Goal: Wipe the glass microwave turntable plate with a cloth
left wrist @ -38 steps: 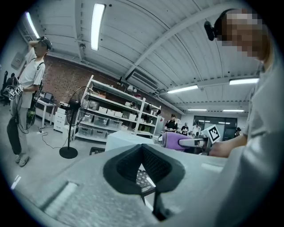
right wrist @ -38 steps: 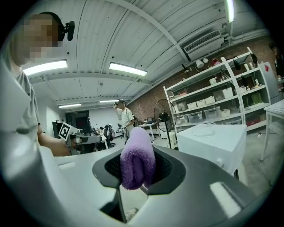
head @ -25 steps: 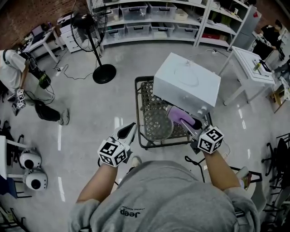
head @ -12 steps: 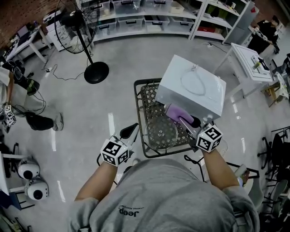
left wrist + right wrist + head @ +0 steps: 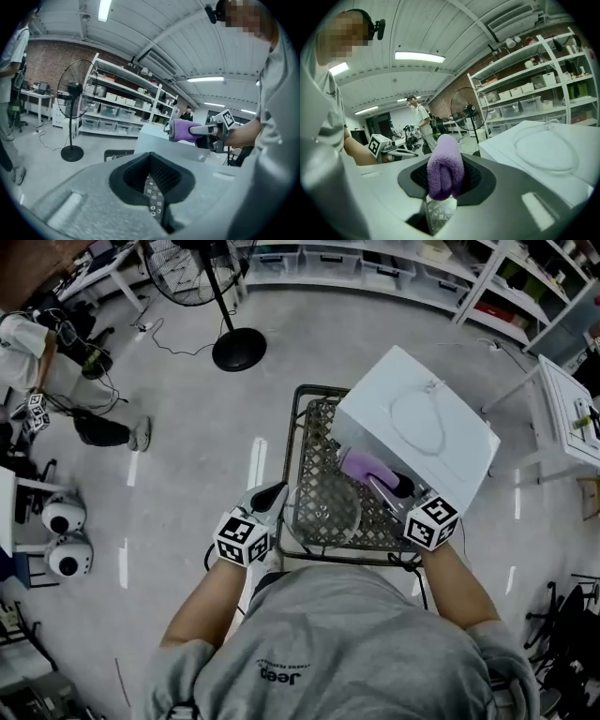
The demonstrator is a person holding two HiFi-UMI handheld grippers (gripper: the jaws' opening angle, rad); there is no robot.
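The round glass turntable plate (image 5: pixel 322 510) is over the near left part of the wire mesh cart (image 5: pixel 315 432), its left rim past the cart's rail. My left gripper (image 5: pixel 277 491) is at that left rim and is shut on the plate; in the left gripper view a thin glassy strip (image 5: pixel 152 197) shows between its shut jaws. My right gripper (image 5: pixel 384 482) is shut on a rolled purple cloth (image 5: pixel 364 467), which it holds just beyond the plate's far right edge. The cloth (image 5: pixel 445 171) fills the right gripper's (image 5: pixel 443 185) jaws. The cloth (image 5: pixel 180 130) also shows in the left gripper view.
A white microwave (image 5: pixel 422 427) stands on the cart's far right half. A floor fan (image 5: pixel 234 348) is behind the cart to the left, shelves (image 5: pixel 394 268) along the back, and a white table (image 5: pixel 572 409) at the right. A person (image 5: pixel 37 343) stands far left.
My left gripper has come in from beside the cart to the plate's left rim. The plate has shifted slightly left and looks larger. The right gripper with the cloth has hardly moved.
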